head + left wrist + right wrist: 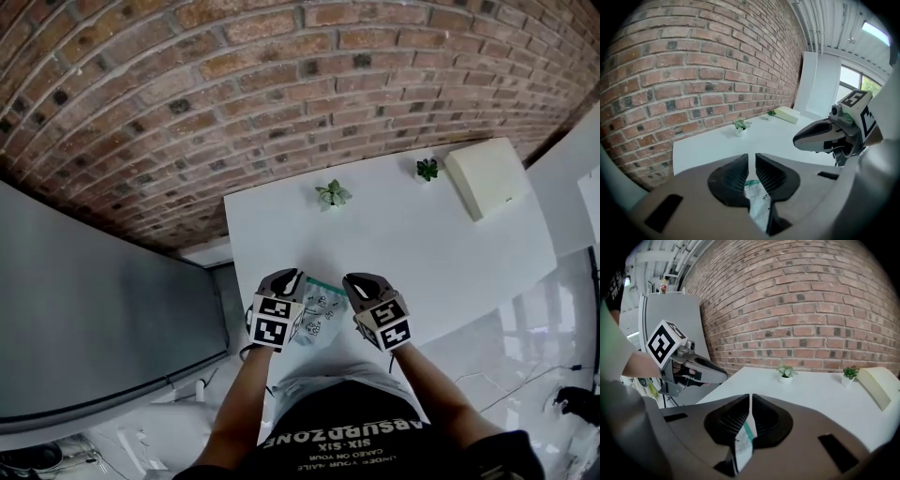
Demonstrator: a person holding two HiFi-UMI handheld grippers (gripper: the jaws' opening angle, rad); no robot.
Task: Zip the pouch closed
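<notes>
While it hangs between my tools, the pouch's place: the pouch [317, 314] sits over the near edge of the desk [403, 244], stretched from one tool to the other; I judge it lifted clear of the top, though the head view does not settle that.
Left tool: the left tool [751, 164] is clenched on one end of the pouch, with the printed film pinched deep between the pads and a slit left at the tips.
Right tool: the right tool [751, 404] is clamped on the other end, where the teal zip strip [748, 430] runs up between its pads.
Weight: very light, I judge; it hangs without dragging either tool down.
Stiffness: soft thin film, so it will sag and fold unless I keep it taut.
Surface: probably slick plastic, which could slide out of a loose pinch.
Where to hold: at the two ends of the zip strip, close to the seal line, not on the loose body.
Fragility: low, but hard pulling may stretch the film.
</notes>
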